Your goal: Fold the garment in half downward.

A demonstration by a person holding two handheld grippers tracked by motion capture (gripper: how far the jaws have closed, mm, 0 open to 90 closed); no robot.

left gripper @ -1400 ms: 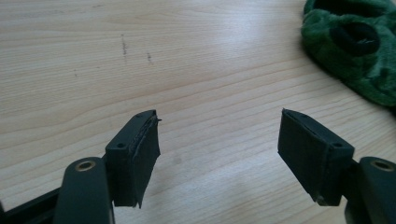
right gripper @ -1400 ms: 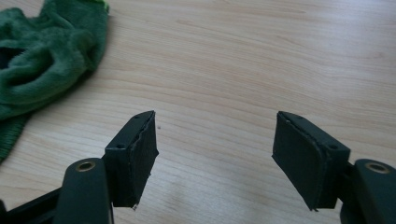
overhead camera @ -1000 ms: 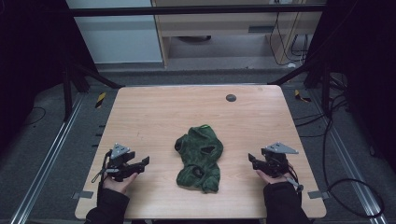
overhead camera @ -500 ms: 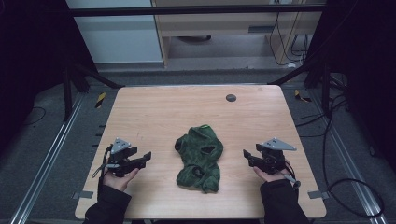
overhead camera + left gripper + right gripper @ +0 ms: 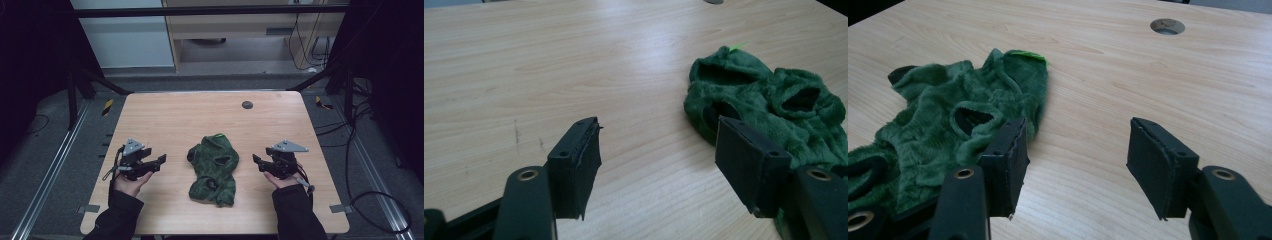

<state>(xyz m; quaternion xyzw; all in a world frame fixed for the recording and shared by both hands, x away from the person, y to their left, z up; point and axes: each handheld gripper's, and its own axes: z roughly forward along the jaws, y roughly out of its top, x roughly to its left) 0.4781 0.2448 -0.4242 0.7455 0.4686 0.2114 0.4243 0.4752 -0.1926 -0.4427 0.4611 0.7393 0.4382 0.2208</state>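
— Two grippers, what do we see?
— Our left gripper (image 5: 161,161) and right gripper (image 5: 256,162) flank the crumpled green fleece garment (image 5: 214,167) mid-bench (image 5: 165,115), jaws wide apart, holding nothing; the right's just narrowed slightly

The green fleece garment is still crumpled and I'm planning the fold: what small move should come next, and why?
Probably bring both grippers inward to the green fleece garment. The left gripper and right gripper flank it with jaws open and nothing between them, neither touching the fabric. It lies bunched on the wooden table, so an edge must be gripped on each side before spreading it.
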